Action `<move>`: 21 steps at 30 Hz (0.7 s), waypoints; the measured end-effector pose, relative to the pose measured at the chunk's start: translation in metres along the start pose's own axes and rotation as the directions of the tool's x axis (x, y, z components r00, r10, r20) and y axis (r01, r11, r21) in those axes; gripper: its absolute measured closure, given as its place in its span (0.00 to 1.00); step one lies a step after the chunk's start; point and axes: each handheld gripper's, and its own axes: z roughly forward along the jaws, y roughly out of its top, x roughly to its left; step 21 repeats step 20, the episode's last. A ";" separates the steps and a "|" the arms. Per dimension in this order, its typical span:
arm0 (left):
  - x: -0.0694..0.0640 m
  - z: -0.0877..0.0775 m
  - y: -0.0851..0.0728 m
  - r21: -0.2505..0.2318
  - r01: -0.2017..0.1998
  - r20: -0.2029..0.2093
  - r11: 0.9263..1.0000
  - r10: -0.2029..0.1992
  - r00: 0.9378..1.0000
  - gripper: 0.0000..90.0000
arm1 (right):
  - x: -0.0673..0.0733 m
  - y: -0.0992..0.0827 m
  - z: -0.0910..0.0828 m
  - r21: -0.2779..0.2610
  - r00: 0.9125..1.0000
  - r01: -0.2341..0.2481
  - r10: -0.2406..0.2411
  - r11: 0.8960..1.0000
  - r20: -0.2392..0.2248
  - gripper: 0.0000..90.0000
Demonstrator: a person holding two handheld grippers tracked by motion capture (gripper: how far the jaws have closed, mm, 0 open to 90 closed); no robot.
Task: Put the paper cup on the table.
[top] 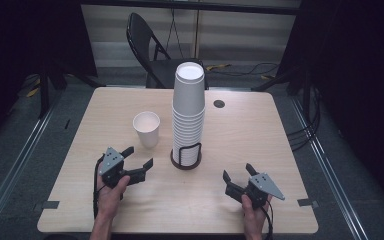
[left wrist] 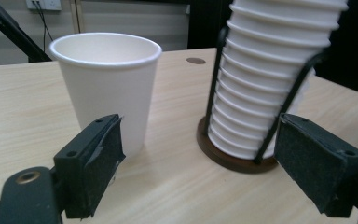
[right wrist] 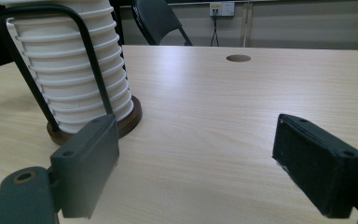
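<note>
Looking down from the high view, we saw the single paper cup [top: 146, 128] upright on the counter [top: 240, 135], just left of the cup stack [top: 188, 107] in its holder [top: 185, 159]. Left gripper [top: 139, 156] & right gripper [top: 238, 176] both had jaws open, empty, w/ bare counter around them. In the left gripper view, the cup [left wrist: 106, 84] stood near the jaws; likely light, thin-walled, easily crushed, so we'd grip mid-wall gently. In the right gripper view, the holder [right wrist: 93, 123] sat left; open room to the right.

Left gripper [top: 139, 156] and right gripper [top: 237, 175] hover over the table [top: 260, 135], jaws spread wide, empty.
</note>
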 end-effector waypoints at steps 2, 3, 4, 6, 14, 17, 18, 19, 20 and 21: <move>-0.004 -0.002 -0.003 0.008 -0.008 0.020 1.000 0.008 1.000 0.17 | 0.000 0.000 0.000 -0.003 1.000 0.000 0.000 1.000 0.003 0.16; -0.007 -0.004 -0.004 0.003 -0.007 0.025 1.000 0.007 1.000 0.17 | 0.000 0.000 0.000 -0.003 1.000 0.000 0.000 1.000 0.003 0.16; -0.010 -0.005 -0.006 -0.002 -0.001 0.032 1.000 0.001 0.999 0.17 | 0.000 0.000 0.000 -0.004 1.000 0.000 0.000 1.000 0.003 0.16; -0.016 -0.008 -0.011 -0.004 -0.011 0.041 1.000 0.011 0.999 0.17 | 0.000 0.000 0.000 -0.006 1.000 0.001 -0.001 1.000 0.003 0.16; -0.028 -0.004 -0.028 -0.006 -0.014 0.017 1.000 0.014 1.000 0.17 | 0.001 0.000 0.000 -0.005 1.000 0.003 -0.003 1.000 0.002 0.16; -0.029 -0.001 -0.033 0.004 -0.011 0.007 1.000 0.011 1.000 0.17 | 0.001 0.000 0.000 -0.003 1.000 0.010 -0.010 1.000 0.004 0.16; -0.030 -0.001 -0.033 -0.001 -0.015 0.002 1.000 0.015 1.000 0.17 | 0.001 0.000 0.000 -0.005 1.000 0.013 -0.013 1.000 0.006 0.16; -0.031 -0.001 -0.033 -0.001 -0.029 -0.002 1.000 0.029 1.000 0.17 | 0.002 0.000 0.000 -0.003 1.000 0.014 -0.014 1.000 0.007 0.16; -0.032 -0.001 -0.033 0.002 -0.041 -0.005 0.999 0.041 0.999 0.17 | 0.002 0.000 0.001 -0.002 1.000 0.015 -0.015 1.000 0.005 0.16; -0.032 -0.001 -0.033 0.002 -0.041 -0.005 0.999 0.041 0.999 0.17 | 0.002 0.000 0.001 -0.002 1.000 0.015 -0.015 1.000 0.005 0.16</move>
